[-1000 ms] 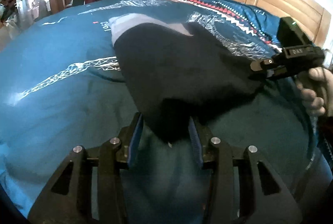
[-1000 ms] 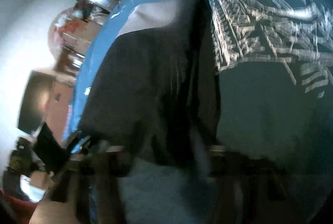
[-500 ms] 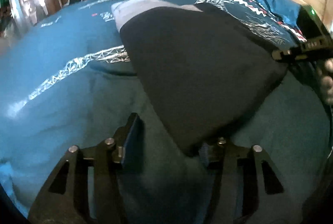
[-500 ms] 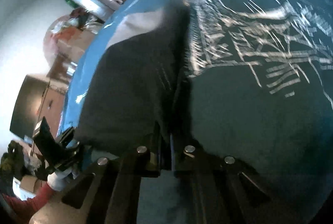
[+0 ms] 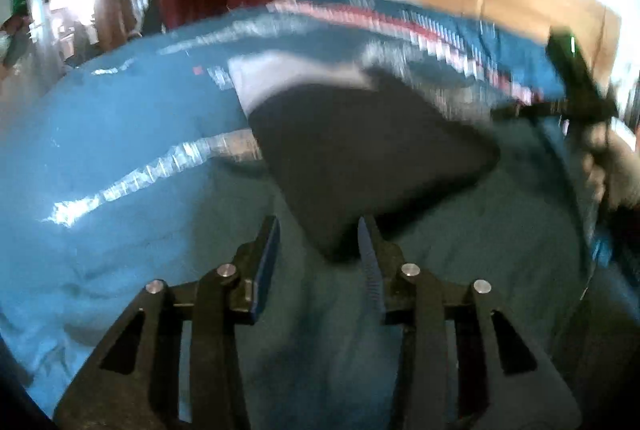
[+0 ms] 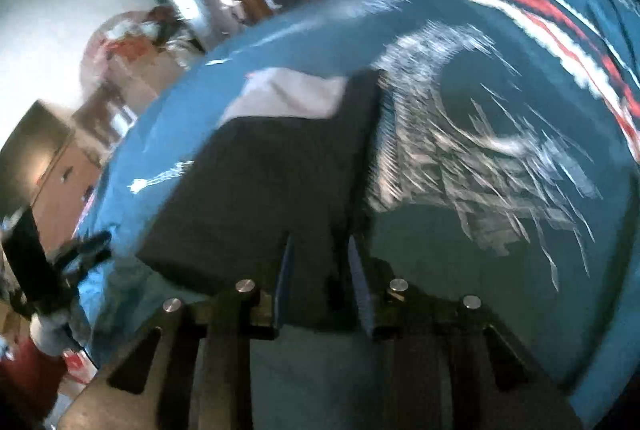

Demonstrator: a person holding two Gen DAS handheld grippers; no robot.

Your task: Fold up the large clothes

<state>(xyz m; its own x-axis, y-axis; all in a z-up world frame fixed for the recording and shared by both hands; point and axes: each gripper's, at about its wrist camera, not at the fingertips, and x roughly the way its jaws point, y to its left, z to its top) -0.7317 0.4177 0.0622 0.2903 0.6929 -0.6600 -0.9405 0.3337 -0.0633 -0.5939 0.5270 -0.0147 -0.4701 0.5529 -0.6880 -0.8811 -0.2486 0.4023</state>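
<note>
Folded dark garment (image 5: 360, 154) laid flat on bed (image 5: 120, 150). Left tool (image 5: 320, 250) released, corner between fingers. Right tool (image 6: 320, 270) released, edge between fingers.

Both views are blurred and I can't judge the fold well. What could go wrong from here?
1. The left gripper is open with only the corner of the black garment between its fingers; closing now may miss or drag it.
2. The right gripper straddles the garment's edge and could pinch the blue bedspread too.

Black tool (image 5: 318, 250); blue pads (image 5: 266, 262); silver screws (image 5: 226, 271)
</note>
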